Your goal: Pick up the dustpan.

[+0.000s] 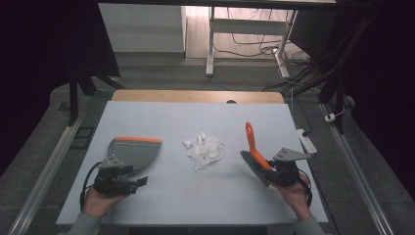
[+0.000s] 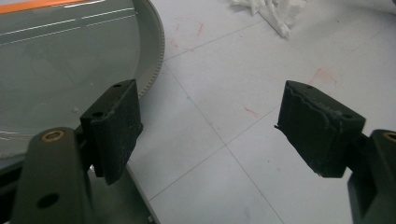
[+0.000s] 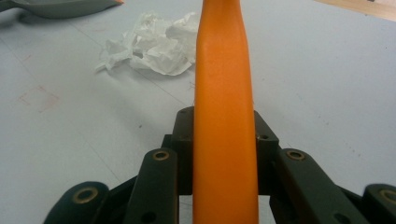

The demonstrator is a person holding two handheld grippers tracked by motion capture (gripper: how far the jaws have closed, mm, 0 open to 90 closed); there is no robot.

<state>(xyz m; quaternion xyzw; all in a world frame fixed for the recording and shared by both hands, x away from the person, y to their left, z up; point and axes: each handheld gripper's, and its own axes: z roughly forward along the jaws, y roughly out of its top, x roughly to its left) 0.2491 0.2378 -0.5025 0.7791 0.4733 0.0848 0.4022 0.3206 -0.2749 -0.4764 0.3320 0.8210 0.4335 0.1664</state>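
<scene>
A grey dustpan with an orange front lip lies on the left of the table. In the left gripper view the dustpan sits just ahead and to the left. My left gripper is open just behind the pan, its black pads wide apart with bare table between them. My right gripper is shut on the orange handle of a hand brush, whose grey bristles face the paper. The handle runs up between the jaws. Crumpled white paper lies mid-table between pan and brush.
The pale blue table top has a wooden strip along its far edge. Metal rails run down both sides. A white power strip lies on the floor by the right edge. Desk legs and cables stand beyond.
</scene>
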